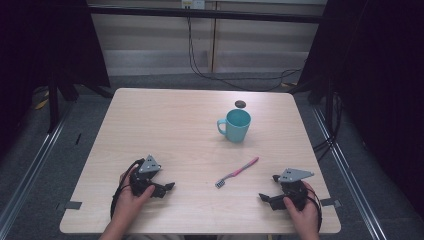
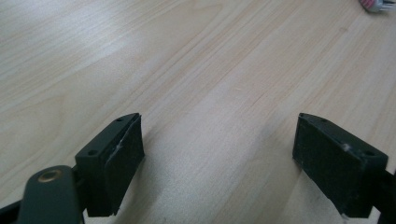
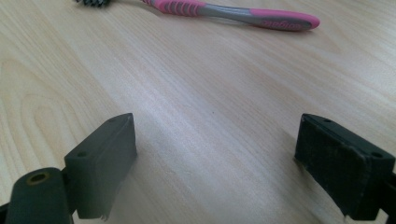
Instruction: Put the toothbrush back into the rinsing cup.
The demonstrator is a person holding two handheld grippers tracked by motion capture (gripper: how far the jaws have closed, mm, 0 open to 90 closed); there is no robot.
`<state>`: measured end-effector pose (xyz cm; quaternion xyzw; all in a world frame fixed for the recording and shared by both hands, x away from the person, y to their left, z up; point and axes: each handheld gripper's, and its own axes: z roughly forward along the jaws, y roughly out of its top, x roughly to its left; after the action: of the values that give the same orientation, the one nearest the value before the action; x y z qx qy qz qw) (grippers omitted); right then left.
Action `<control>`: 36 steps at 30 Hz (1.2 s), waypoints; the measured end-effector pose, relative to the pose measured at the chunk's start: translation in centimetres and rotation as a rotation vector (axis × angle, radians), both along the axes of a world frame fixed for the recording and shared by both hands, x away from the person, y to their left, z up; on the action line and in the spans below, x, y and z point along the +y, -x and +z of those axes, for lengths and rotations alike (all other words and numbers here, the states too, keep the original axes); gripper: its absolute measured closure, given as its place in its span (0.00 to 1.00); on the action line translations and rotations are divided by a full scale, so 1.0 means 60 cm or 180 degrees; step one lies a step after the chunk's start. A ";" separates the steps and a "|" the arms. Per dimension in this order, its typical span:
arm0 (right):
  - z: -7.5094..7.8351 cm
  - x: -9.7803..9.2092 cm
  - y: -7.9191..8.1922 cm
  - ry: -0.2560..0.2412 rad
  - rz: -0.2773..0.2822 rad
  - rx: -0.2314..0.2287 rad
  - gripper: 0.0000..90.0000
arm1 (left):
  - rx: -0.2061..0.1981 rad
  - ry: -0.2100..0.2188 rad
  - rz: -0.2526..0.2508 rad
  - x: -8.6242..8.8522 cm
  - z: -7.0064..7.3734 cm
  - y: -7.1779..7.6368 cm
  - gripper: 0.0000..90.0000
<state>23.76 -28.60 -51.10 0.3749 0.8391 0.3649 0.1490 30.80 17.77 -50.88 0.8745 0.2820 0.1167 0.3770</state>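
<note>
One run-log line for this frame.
left gripper: open, empty | right gripper: open, empty | toothbrush: flat on table, between grippers | cup: upright, untouched

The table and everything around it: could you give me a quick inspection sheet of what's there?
Surface: pale wooden table, tape tabs at its near corners.
Job's things: teal mug upright, handle to the left; pink and grey toothbrush lying flat nearer the person, apart from the mug.
Clutter: small dark round object beyond the mug.
Grippers: left tool and right tool both open, holding nothing, low at the near edge.
Cables: black cables on the floor behind the table.
Surroundings: dark curtains at both sides, pale wall panels behind.
</note>
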 end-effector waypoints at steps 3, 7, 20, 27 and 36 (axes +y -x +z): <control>0.000 0.000 0.000 -0.0001 -0.0001 0.0002 0.13 | 0.0014 0.0010 -0.0004 0.000 0.000 0.000 0.18; 0.000 0.000 0.000 0.0000 -0.0002 0.0009 0.13 | 0.0016 0.0011 0.0000 0.000 0.000 0.000 0.18; 0.000 -0.004 -0.003 0.0004 0.0110 0.0021 0.12 | 0.0020 0.0030 0.0001 -0.001 -0.001 0.000 0.17; 0.007 -0.001 -0.016 0.0125 0.0282 0.0134 0.11 | 0.0020 0.0030 0.0001 -0.001 -0.001 0.000 0.17; 0.030 0.017 -0.039 0.0526 0.0562 0.0358 0.20 | 0.0021 0.0030 0.0001 -0.001 -0.001 0.000 0.17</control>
<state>26.08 -27.56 -49.27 0.3059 0.9030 0.2847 0.0994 30.77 17.72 -50.92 0.8730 0.2839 0.1126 0.3802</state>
